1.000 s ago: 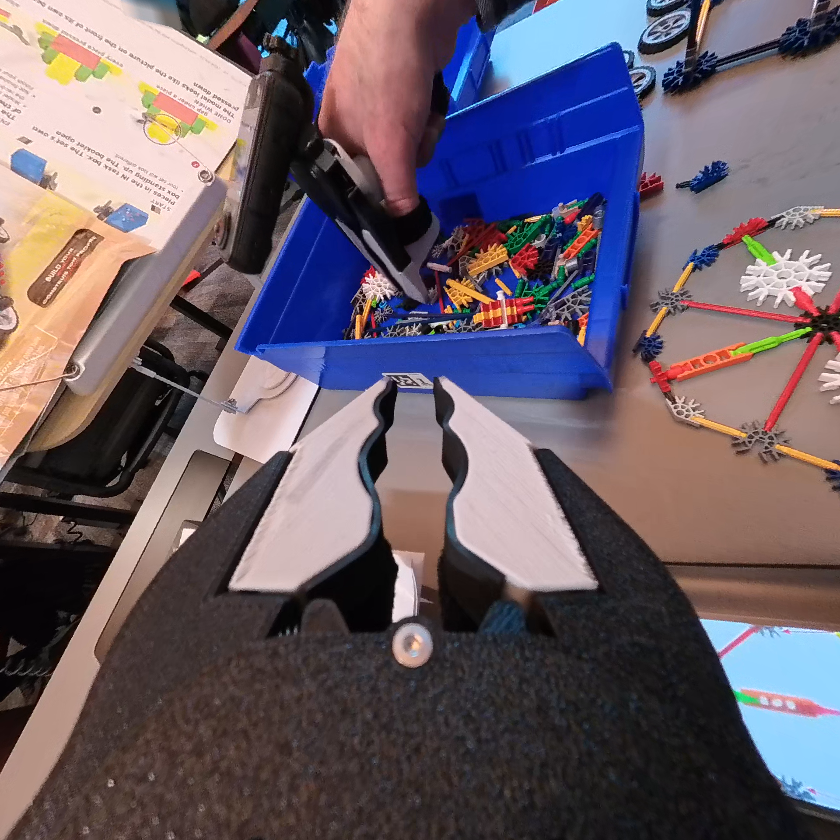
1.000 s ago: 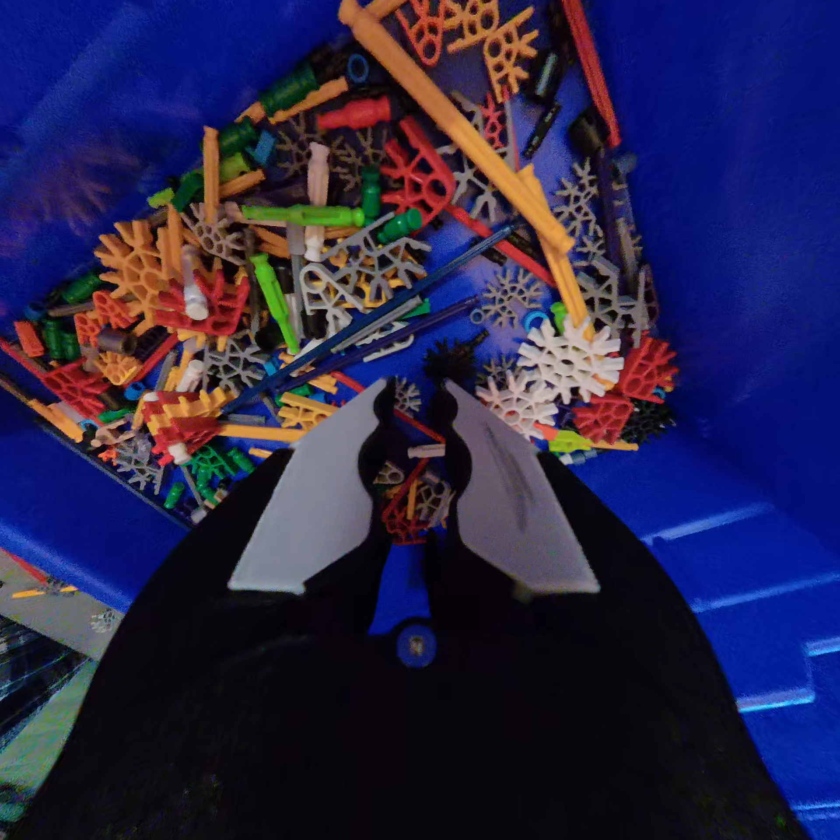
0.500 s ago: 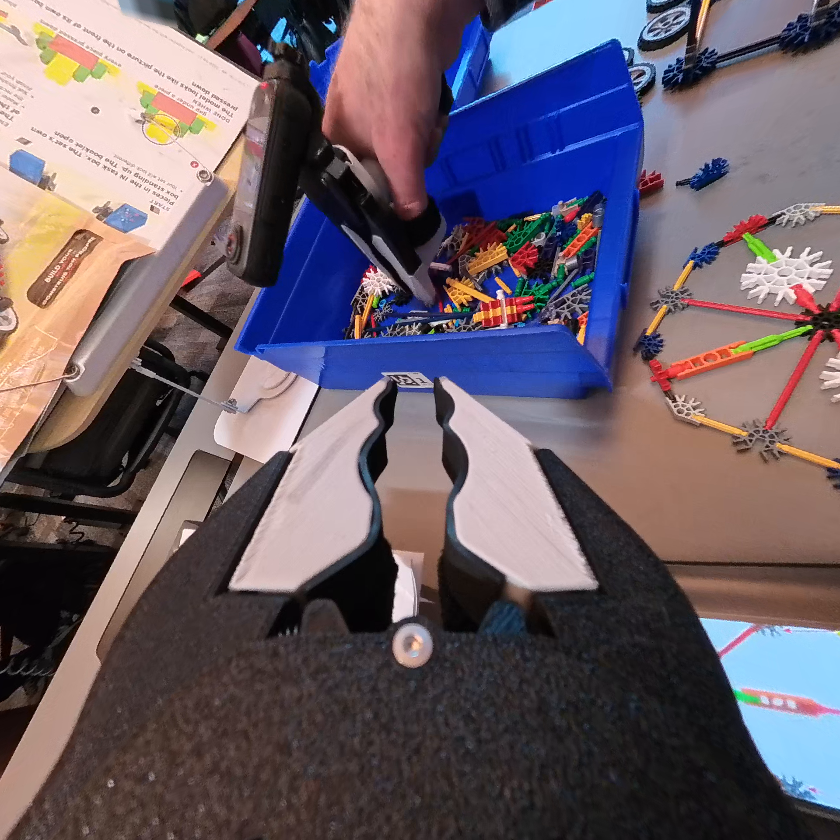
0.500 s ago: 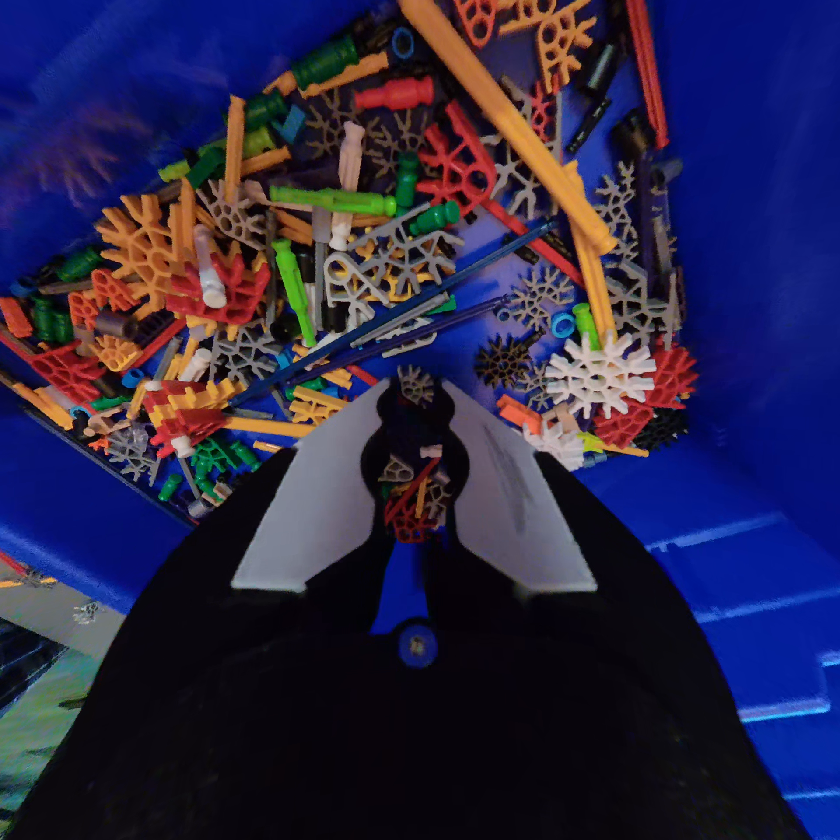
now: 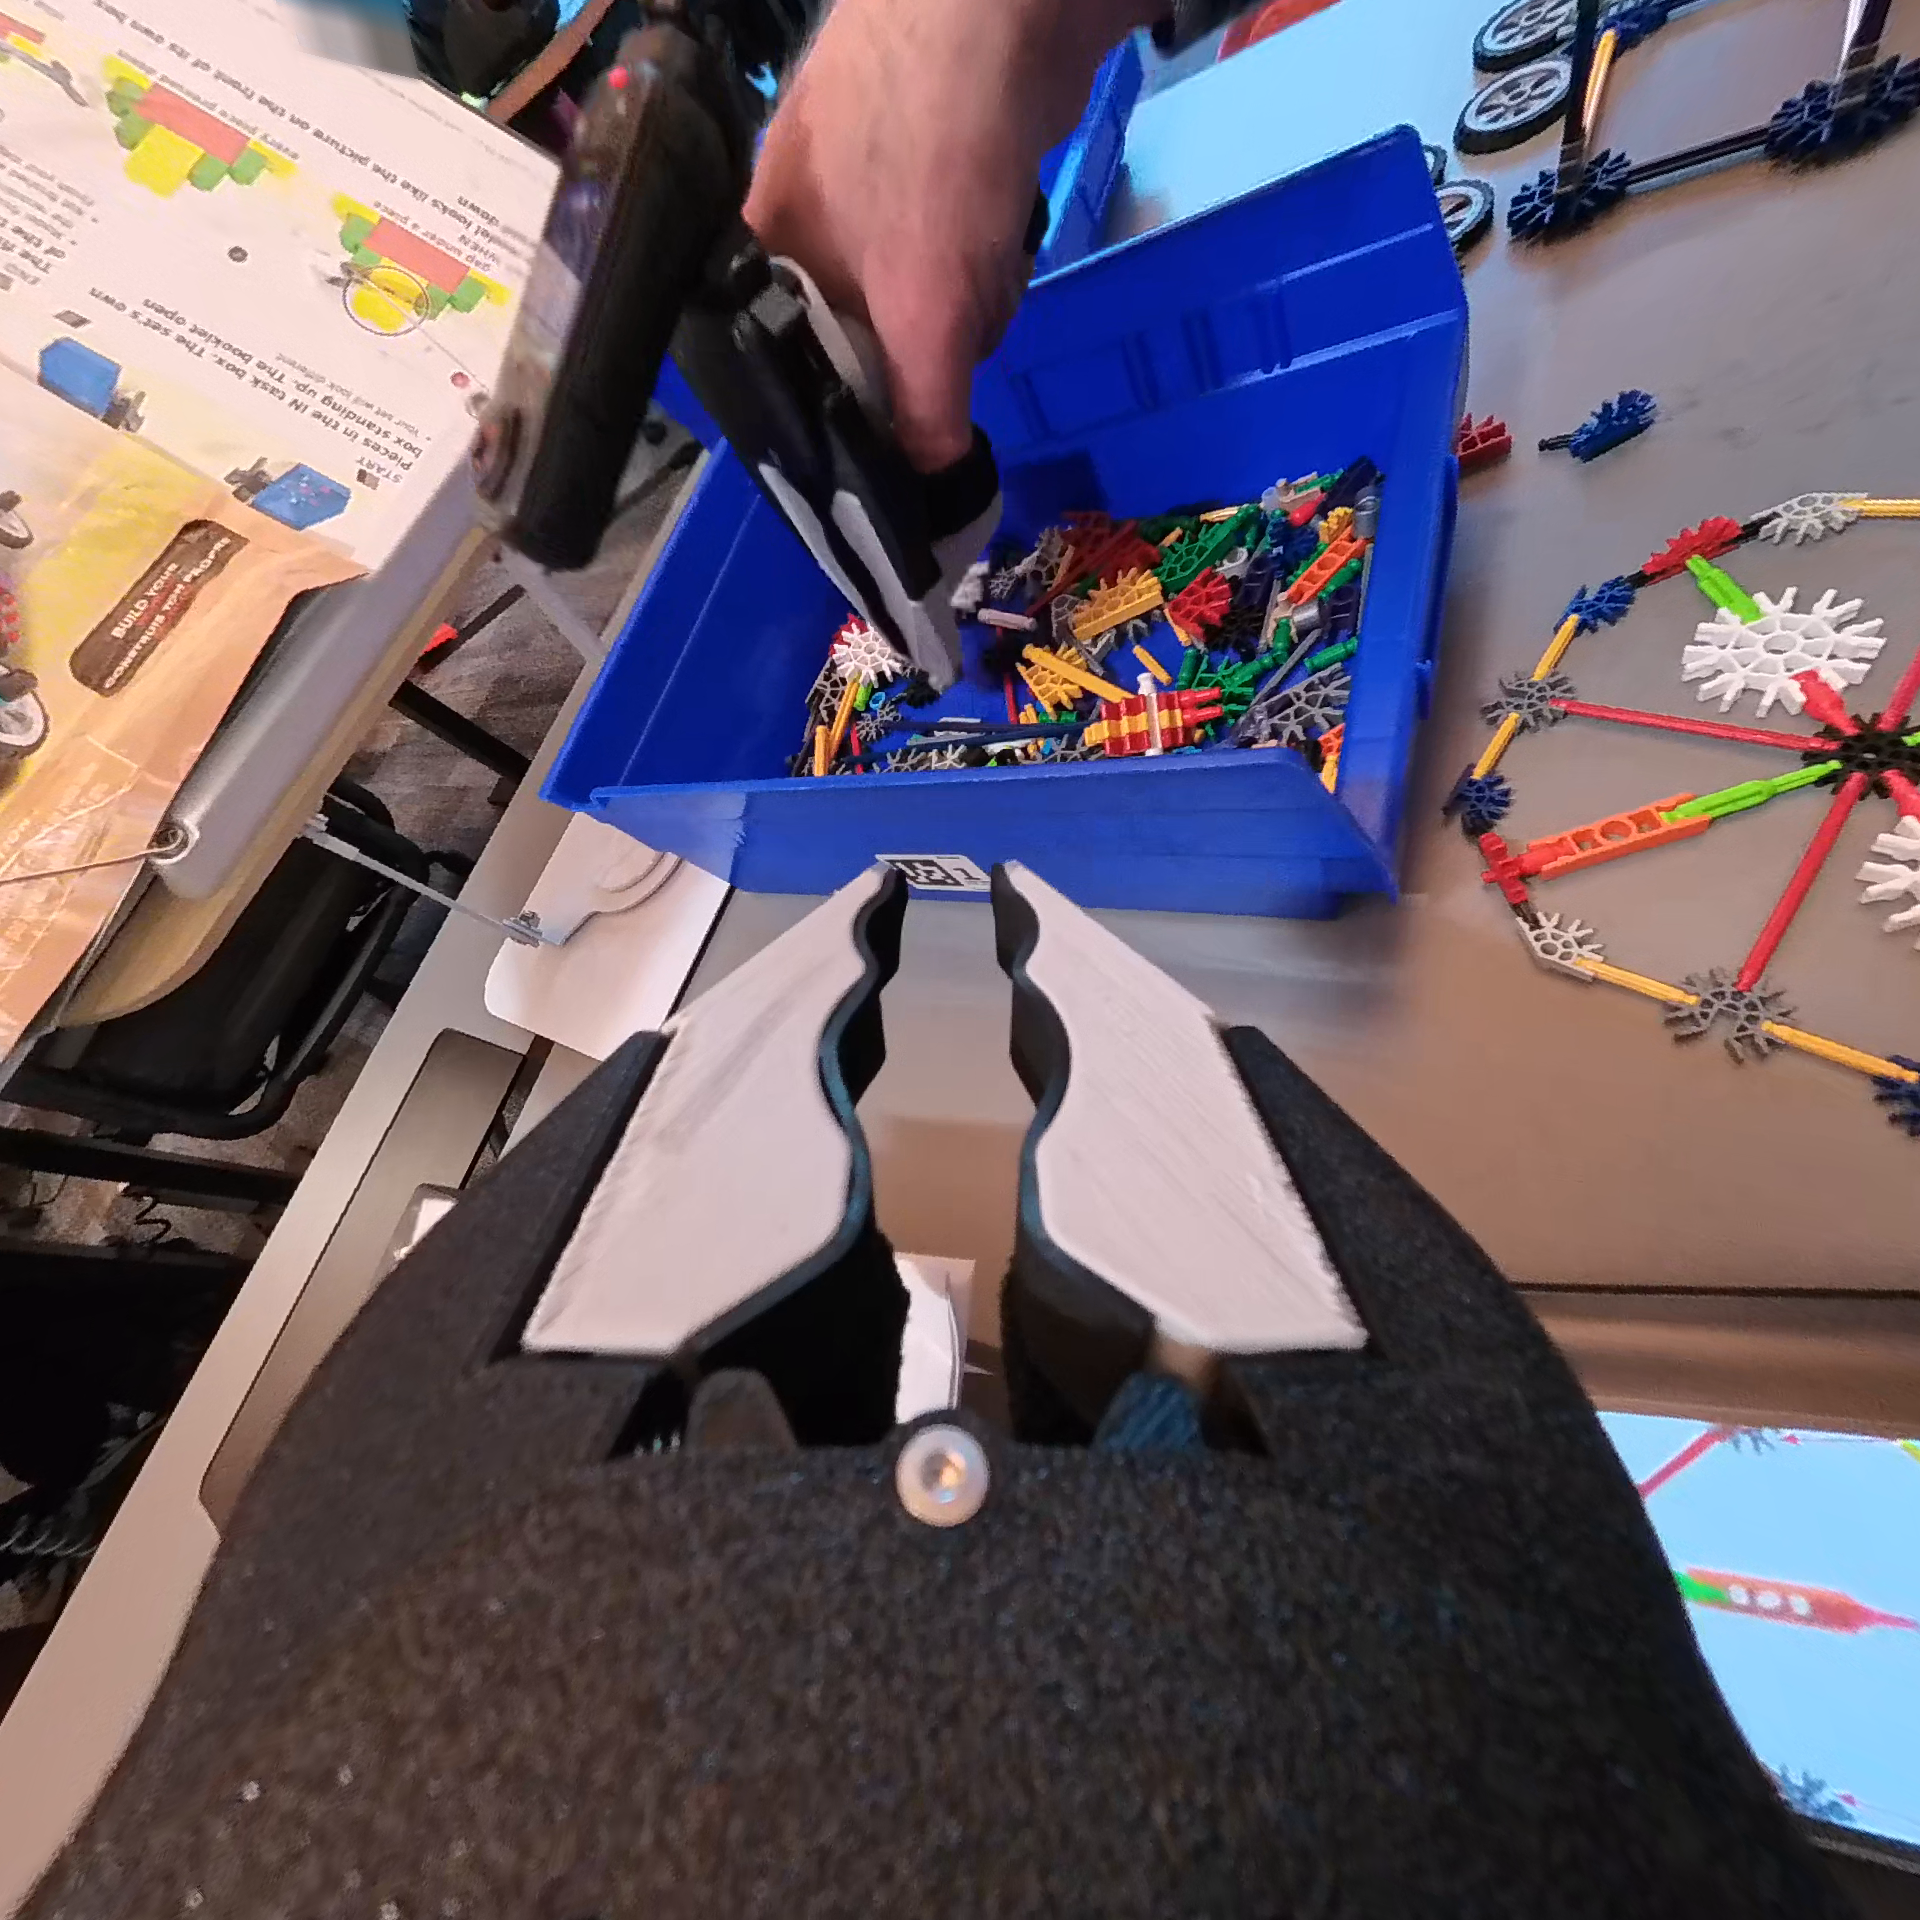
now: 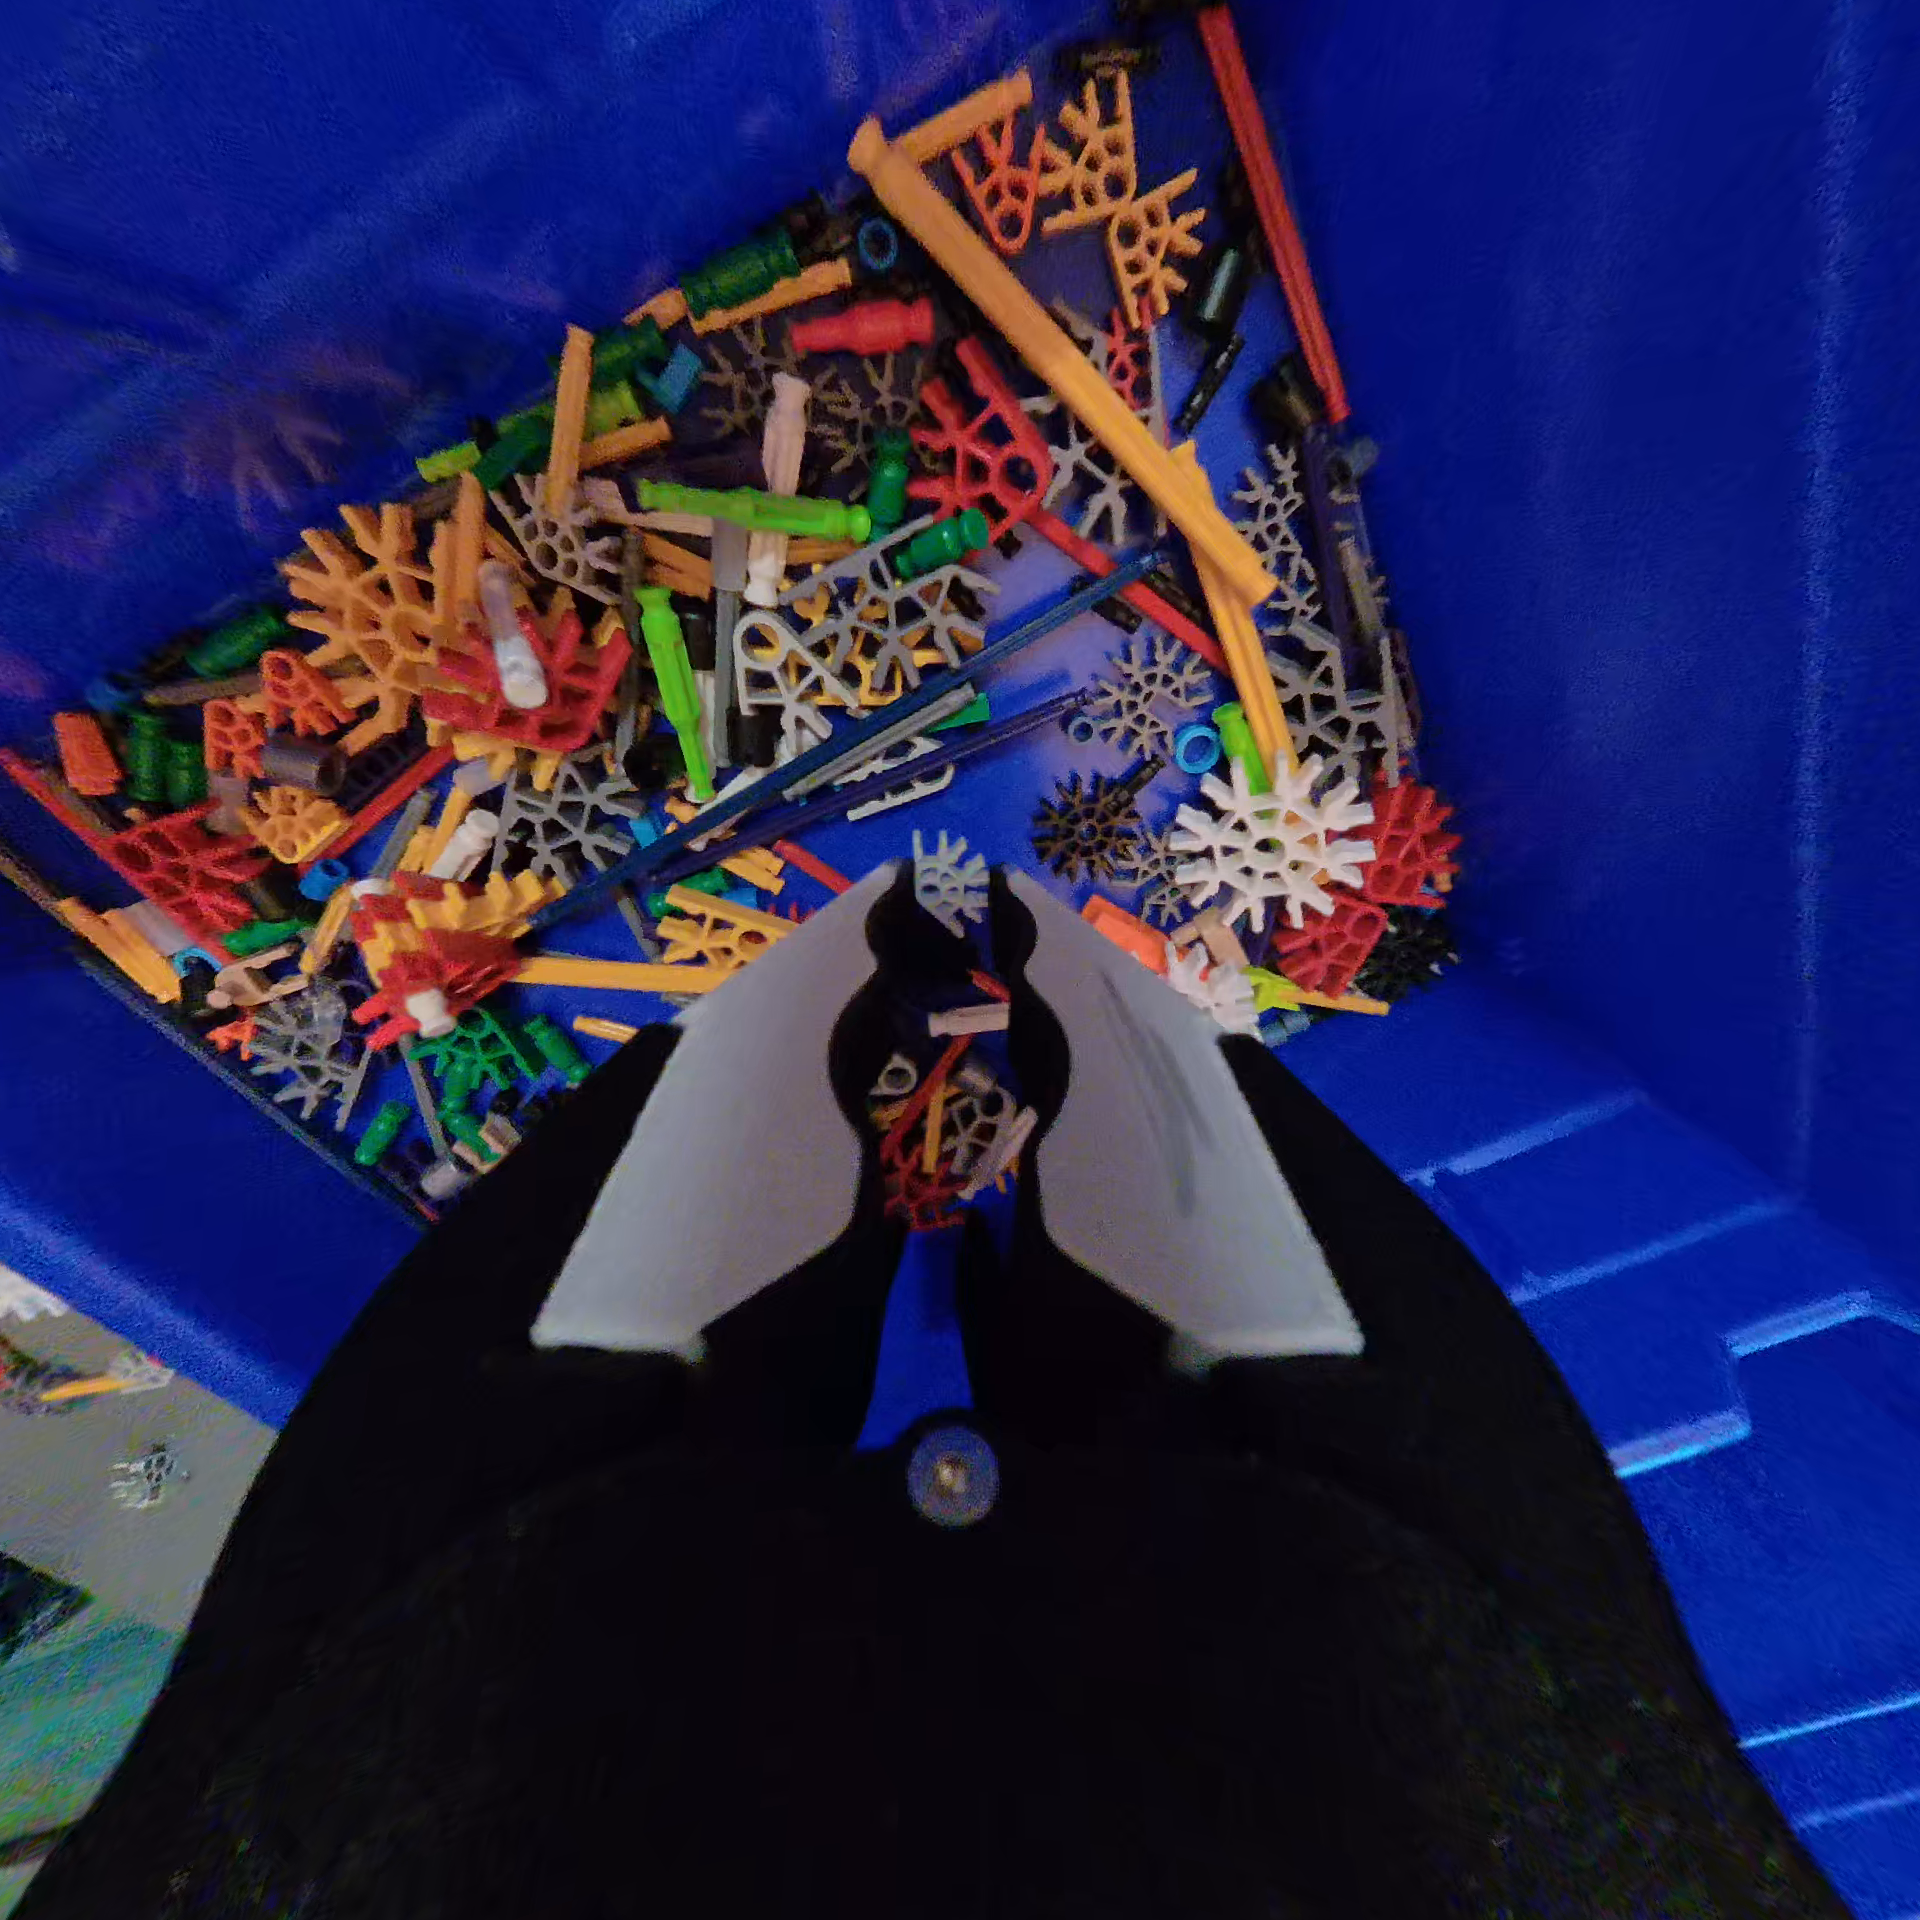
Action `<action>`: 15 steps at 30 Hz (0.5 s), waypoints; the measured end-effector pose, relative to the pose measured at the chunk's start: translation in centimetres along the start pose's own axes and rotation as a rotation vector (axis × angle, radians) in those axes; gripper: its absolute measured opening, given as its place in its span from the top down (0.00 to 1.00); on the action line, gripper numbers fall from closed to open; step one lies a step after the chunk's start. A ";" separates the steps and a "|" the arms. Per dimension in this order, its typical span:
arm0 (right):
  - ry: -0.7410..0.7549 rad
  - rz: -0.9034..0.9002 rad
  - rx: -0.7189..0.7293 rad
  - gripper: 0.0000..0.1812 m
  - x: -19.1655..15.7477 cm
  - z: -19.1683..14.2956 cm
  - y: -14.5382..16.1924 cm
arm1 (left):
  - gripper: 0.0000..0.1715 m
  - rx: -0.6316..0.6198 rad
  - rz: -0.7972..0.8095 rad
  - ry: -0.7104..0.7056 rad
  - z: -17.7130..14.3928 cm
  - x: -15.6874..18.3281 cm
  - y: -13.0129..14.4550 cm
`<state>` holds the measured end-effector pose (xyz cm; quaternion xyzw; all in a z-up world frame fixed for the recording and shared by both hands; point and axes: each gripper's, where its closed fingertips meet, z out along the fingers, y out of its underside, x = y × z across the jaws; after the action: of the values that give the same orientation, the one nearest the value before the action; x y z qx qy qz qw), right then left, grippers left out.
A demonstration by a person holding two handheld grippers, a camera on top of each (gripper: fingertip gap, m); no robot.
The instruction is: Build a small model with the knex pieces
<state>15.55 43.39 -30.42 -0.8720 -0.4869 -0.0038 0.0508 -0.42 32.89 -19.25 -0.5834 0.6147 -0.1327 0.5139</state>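
Right tongs: tips pinch a small grey connector, inside the blue bin.
Left tongs: slightly parted, empty, just short of the bin.
Risk: the thin-edged grip may let the connector slip.
Beyond: wheel model on the counter.

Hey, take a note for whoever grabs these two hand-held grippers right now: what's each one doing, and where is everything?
Left hand-held gripper: slightly open, empty, above the table just in front of the blue bin.
Right hand-held gripper: down inside the bin, tips pinching a small grey connector piece just over the pile of building pieces; a white snowflake piece lies close by.
Around: a wheel-shaped model lies flat on the table beside the bin, and an instruction booklet is propped at the far left.
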 end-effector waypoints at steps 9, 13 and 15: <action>-0.058 0.041 0.323 0.93 -2.8 -7.2 -2.7 | 0.91 0.007 -0.003 -0.006 0.0 -0.1 -0.1; -0.063 0.020 0.421 0.93 -5.6 -10.4 -2.6 | 0.91 0.014 -0.002 -0.012 -0.1 -0.2 -0.2; -0.073 0.007 0.476 0.93 -7.4 -11.9 -2.4 | 0.91 0.015 0.000 -0.013 -0.1 -0.2 -0.3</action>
<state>10.16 37.22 -18.82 -0.8366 -0.4727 0.1425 0.2372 -0.39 32.95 -18.87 -0.5804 0.6103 -0.1337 0.5223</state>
